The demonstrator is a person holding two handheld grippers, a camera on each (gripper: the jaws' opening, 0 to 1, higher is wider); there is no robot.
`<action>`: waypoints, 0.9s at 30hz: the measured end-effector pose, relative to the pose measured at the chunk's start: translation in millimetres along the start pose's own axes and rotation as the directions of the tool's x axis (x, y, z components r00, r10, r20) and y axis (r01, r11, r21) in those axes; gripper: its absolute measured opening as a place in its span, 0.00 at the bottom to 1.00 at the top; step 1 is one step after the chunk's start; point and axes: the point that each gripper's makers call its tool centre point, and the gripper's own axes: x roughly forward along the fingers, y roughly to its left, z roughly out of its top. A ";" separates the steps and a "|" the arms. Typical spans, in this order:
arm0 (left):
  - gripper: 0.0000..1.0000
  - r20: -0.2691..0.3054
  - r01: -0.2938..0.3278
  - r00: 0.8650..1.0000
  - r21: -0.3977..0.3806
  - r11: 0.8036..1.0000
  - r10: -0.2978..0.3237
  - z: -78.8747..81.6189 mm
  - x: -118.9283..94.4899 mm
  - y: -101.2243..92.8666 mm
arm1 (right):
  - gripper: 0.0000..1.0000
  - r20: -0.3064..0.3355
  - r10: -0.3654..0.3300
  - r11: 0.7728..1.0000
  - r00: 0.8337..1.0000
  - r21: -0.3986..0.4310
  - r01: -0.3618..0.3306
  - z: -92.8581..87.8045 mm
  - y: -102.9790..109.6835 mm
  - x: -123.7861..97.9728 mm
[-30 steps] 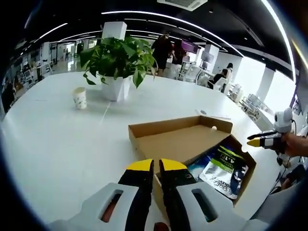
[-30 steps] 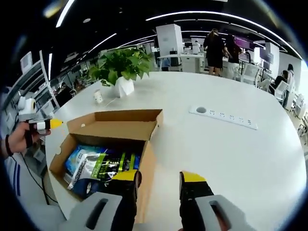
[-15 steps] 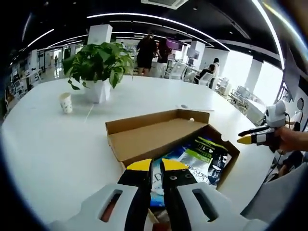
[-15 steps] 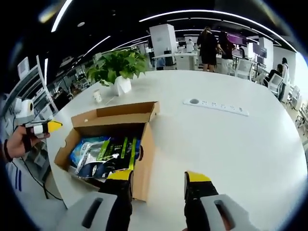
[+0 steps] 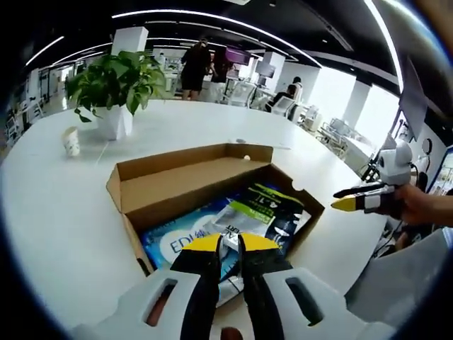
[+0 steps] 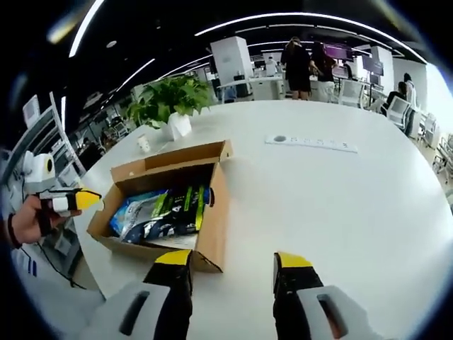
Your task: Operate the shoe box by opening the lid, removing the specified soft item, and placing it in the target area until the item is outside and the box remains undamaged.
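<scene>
Yellow-tipped fingers of the left gripper (image 5: 226,244) sit nearly together above soft packets (image 5: 233,227) lying in the open cardboard shoe box (image 5: 177,188), its lid folded back, on the white tabletop (image 5: 64,212). The right gripper (image 6: 228,263), fingers apart and empty, hovers beside the box's corner. The right gripper view adds a power strip (image 6: 311,144); a potted plant (image 5: 113,81) and paper cup (image 5: 71,140) stand beyond.

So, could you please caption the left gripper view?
Left tool, closed, poised over plastic packets in the opened shoe box.
</scene>
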 end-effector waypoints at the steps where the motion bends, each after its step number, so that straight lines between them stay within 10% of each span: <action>1: 0.08 -0.003 0.005 1.000 0.002 1.000 -0.005 -0.9 0.0 -2.7 | 0.42 -0.002 -0.002 1.000 1.000 -0.002 0.002 -1.2 -0.1 -0.5; 27: 0.13 -0.050 0.052 0.997 0.003 0.999 -0.052 -12.1 1.5 -20.7 | 0.54 0.022 0.013 0.995 1.000 0.094 -0.015 -38.5 7.2 -25.9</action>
